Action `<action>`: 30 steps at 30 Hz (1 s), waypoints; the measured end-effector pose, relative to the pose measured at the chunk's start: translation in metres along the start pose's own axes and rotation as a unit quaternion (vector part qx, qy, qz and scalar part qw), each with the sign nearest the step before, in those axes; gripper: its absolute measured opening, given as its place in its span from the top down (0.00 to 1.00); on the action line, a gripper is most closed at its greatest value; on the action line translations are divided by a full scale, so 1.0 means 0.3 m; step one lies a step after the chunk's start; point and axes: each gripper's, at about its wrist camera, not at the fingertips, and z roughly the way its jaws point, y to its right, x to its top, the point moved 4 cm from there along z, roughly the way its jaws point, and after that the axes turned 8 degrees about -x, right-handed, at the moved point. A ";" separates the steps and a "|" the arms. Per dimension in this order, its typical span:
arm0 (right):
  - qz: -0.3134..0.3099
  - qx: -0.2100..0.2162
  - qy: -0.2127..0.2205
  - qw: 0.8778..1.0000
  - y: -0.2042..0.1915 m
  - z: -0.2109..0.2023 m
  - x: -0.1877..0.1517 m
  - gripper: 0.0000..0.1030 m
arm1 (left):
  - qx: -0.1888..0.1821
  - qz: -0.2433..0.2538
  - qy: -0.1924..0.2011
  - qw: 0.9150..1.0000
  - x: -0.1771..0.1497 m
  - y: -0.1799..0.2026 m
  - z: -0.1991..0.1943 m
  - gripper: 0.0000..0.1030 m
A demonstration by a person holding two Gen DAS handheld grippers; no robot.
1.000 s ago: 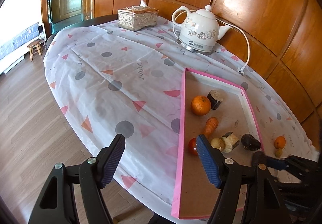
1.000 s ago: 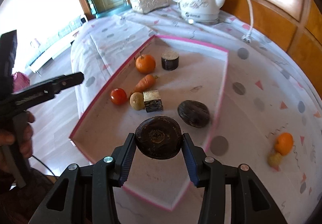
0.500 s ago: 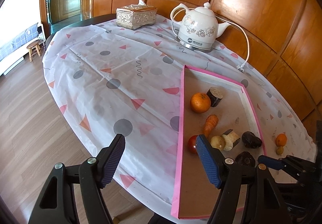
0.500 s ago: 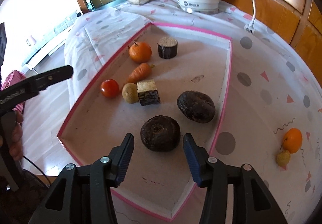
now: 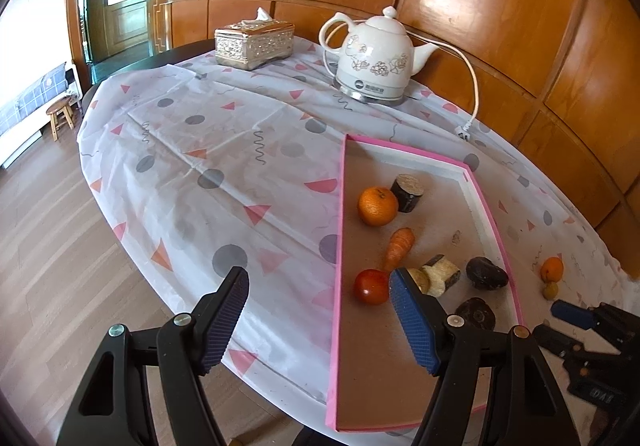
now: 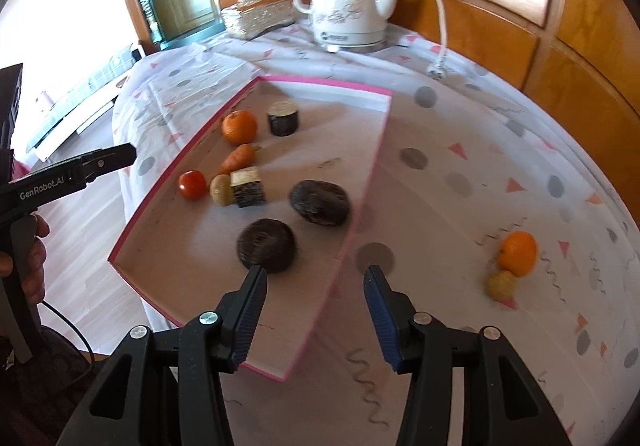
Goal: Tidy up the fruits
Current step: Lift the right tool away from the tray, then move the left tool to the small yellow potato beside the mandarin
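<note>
Only the right wrist shows a hand (image 6: 30, 266).

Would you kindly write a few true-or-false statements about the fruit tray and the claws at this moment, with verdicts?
1. The right claw holds a dark round fruit. False: it is empty, and the dark round fruit lies in the pink-rimmed tray.
2. An orange sits on the tablecloth outside the tray. True.
3. The tomato lies beside the kettle. False: it is in the tray.
4. The left claw is open and empty. True.
</note>
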 end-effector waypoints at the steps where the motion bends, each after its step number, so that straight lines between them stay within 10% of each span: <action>1: 0.003 -0.003 0.001 1.000 0.013 -0.006 -0.007 0.50 | 0.000 0.003 0.000 1.000 -0.001 0.007 0.000 0.29; 30: 0.148 -0.179 -0.028 0.972 0.646 -0.180 -0.239 0.50 | -0.037 0.102 -0.022 0.994 -0.018 0.236 0.029 0.29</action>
